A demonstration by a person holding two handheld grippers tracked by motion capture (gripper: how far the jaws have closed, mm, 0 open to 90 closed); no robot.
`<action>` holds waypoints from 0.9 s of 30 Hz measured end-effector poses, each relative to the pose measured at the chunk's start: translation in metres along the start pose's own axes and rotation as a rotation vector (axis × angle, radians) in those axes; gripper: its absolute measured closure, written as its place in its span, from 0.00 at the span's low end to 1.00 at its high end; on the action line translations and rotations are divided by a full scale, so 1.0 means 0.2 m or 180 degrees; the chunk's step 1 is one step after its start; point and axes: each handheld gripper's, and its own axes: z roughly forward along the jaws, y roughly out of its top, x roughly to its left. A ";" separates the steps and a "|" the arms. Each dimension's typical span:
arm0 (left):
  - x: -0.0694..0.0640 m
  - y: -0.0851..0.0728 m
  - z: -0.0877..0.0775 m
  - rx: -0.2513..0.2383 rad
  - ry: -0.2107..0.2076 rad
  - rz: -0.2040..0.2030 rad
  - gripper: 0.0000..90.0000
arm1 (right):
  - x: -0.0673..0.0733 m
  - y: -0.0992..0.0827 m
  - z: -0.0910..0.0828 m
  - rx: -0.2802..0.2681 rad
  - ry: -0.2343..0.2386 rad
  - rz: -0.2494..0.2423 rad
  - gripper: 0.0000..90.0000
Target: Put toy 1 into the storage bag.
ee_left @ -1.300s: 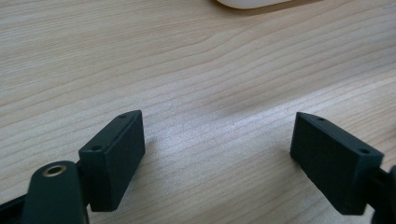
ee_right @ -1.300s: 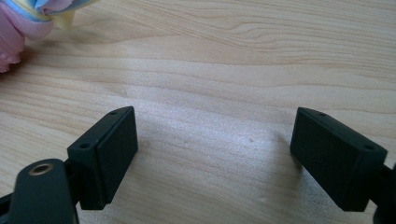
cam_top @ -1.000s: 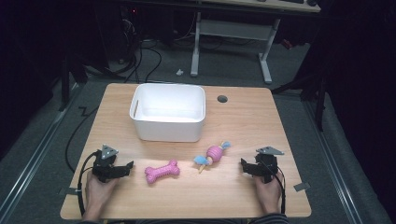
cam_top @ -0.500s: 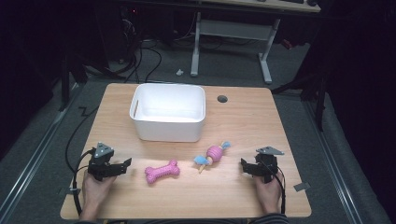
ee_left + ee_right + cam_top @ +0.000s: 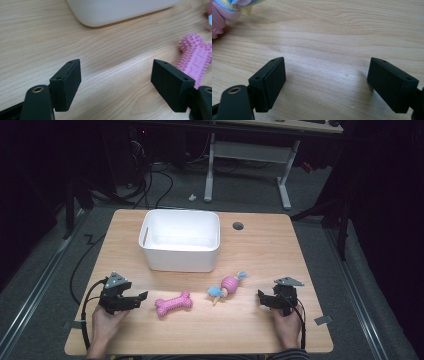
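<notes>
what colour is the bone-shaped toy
Pink, with small spikes; the bone toy shows best in the left gripper view.

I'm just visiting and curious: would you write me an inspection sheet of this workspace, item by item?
Surface: wooden table, round hole near its far edge.
Job's things: pink bone toy and pink ball toy with blue ends lying apart on the table; white bin behind them, nothing seen inside.
Clutter: nothing seen.
Grippers: left gripper open, its jaws have just been closing a little, nothing between them, the bone beside one jaw; right gripper open, nothing between its jaws.
Cables: black cable trailing from the left gripper.
Surroundings: dark room, grey floor, white desk legs beyond the table.
</notes>
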 end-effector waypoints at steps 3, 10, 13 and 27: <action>-0.03 0.01 0.01 0.0020 -0.0046 0.0039 0.29 | 0.00 0.00 0.00 0.0002 0.0000 0.0007 0.17; -0.12 0.04 0.03 0.0104 -0.0189 0.0141 0.28 | 0.00 0.00 0.00 0.0003 0.0009 0.0007 0.17; -0.14 0.05 0.04 0.0113 -0.0192 0.0177 0.27 | 0.00 0.00 0.00 0.0003 0.0010 0.0007 0.17; -0.30 0.09 0.10 0.0200 -0.0332 0.0526 0.32 | 0.00 0.00 0.00 0.0004 0.0023 -0.0001 0.17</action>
